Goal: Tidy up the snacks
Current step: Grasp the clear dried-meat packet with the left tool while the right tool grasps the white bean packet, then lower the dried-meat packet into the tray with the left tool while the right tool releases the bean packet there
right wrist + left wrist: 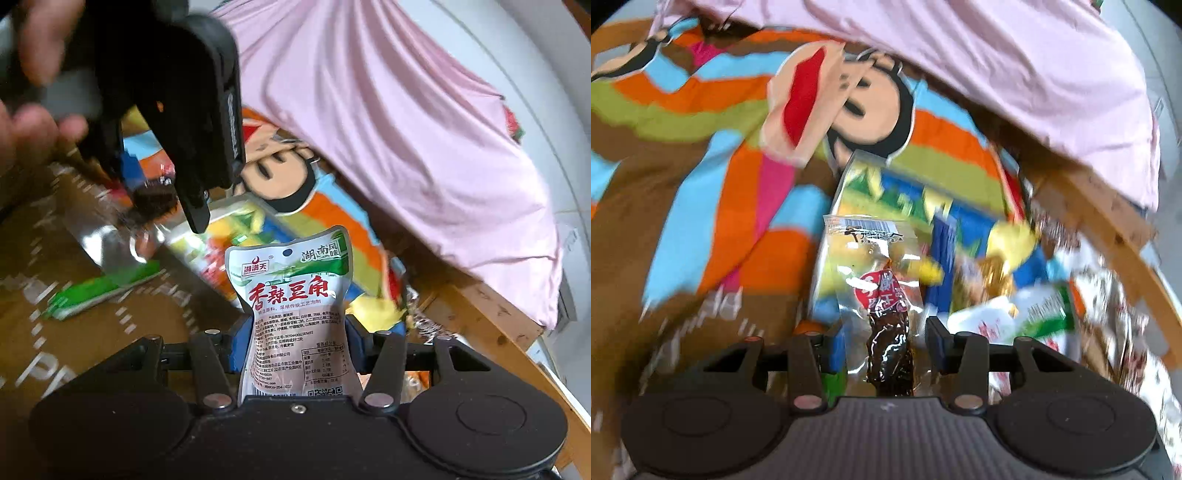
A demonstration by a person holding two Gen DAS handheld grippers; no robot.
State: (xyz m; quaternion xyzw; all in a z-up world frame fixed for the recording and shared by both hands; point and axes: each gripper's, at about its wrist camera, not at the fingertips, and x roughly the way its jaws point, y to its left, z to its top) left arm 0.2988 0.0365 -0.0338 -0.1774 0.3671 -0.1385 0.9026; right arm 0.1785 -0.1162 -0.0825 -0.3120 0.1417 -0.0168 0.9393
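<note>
My left gripper (886, 332) stands above a colourful bedsheet with a clear packet of dark dried meat (884, 314) upright between its blue pads; the jaws look apart, and contact is unclear. My right gripper (297, 343) is shut on a white and green pouch of spicy beans (295, 310), held upright. The left gripper (177, 122) also shows in the right wrist view at upper left, with the dark meat packet (155, 203) under it. A pile of snack packets (997, 280) lies ahead of the left gripper, beside a wooden rim (1108, 229).
A cartoon-print sheet (701, 147) covers the surface. A pink cloth (388, 110) lies behind. A green packet (103, 288) lies on brown cardboard (55, 332) at left. A large yellow and blue bag (221, 243) lies in the middle. A wooden frame (491, 317) runs at right.
</note>
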